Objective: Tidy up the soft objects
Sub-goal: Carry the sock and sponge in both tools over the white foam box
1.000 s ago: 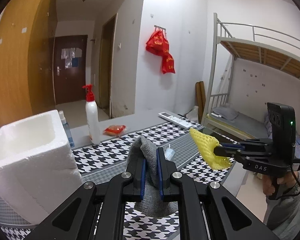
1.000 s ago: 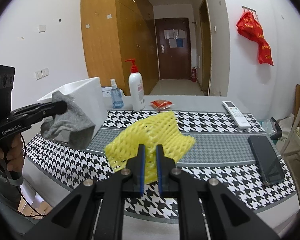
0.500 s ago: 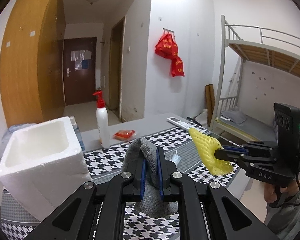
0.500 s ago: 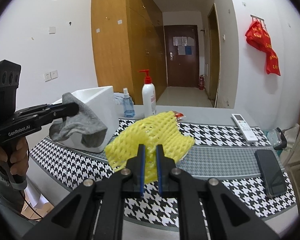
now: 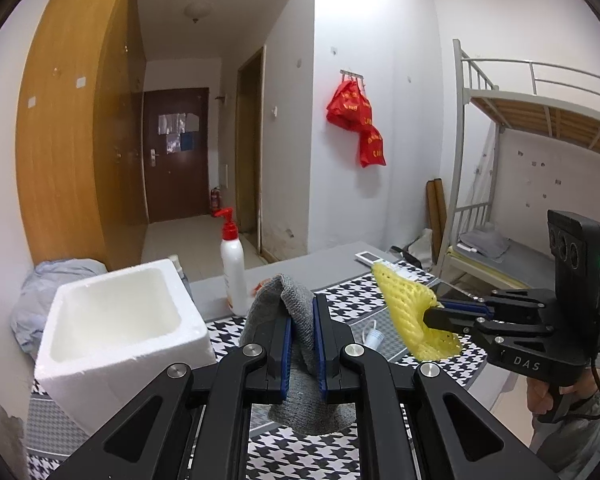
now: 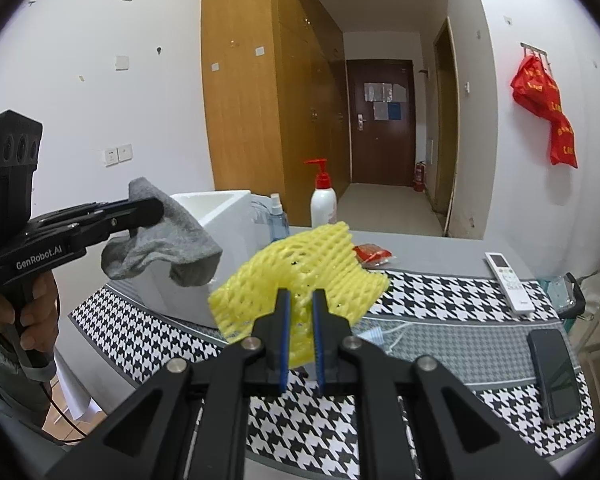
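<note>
Both soft items are off the counter [image 6: 440, 258] and in the air. The left gripper [image 5: 302, 334] has its jaws clamped on a grey sock [image 5: 296, 320], which bunches above the pads and hangs limp below them. The right gripper [image 6: 300, 320] has its jaws clamped on a yellow foam net [image 6: 300, 264], gripped at its lower edge so the mesh fans upward.

The white foam box [image 5: 112, 320] stands open-topped at the left end of the counter. It appears to be the intended receptacle, and both items are held above its rim level, probably so they can clear the wall on the way in. The sock is the nearer of the two to the box.

The left wrist view alone shows the box interior, which appears bare as far as visible, and the net seen edge-on just beside the right gripper's tips. The right wrist view alone shows the net's full spread, the sock draping in front of the box wall, and hard items farther right: a remote control [image 6: 508, 280] and a phone [image 6: 554, 374]. A pump bottle [image 6: 323, 198] stands behind the box in both.
</note>
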The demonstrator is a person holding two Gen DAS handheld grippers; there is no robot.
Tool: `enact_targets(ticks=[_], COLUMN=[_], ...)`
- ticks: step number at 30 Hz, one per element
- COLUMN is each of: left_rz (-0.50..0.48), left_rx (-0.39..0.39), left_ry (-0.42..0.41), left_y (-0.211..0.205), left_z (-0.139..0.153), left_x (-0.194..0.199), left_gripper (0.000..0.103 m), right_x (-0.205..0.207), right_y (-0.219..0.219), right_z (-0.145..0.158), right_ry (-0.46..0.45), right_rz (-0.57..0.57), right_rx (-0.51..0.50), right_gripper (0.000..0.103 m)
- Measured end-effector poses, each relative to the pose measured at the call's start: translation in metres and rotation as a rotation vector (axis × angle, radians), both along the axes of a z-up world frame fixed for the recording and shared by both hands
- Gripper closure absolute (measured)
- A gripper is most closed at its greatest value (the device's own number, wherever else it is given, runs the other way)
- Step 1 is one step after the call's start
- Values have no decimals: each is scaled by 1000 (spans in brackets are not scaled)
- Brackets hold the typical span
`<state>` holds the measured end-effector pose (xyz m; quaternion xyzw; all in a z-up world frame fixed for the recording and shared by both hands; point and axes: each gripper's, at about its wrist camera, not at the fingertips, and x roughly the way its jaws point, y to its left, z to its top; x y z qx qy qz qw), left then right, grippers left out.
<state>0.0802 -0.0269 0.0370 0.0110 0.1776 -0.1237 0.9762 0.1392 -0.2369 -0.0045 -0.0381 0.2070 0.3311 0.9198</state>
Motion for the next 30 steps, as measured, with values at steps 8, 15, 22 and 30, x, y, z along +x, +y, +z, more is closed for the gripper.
enact_targets(ticks=[8, 15, 22, 30], left_rz=[52, 101, 141, 192], left_rx=[5, 17, 16, 10], left_ry=[-18, -43, -53, -62], left_y=[11, 23, 36, 53], left_z=[13, 27, 39, 49], left_x=[1, 1, 4, 6], left_gripper=[93, 93, 93, 93], right_x=[-1, 1, 1, 3], right_y=[16, 22, 32, 50], right_z=[14, 27, 35, 44], right_ry=[-42, -66, -77, -90], right_rz=[37, 47, 71, 118], right_rx=[-1, 21, 27, 30], right_gripper=[90, 90, 90, 90])
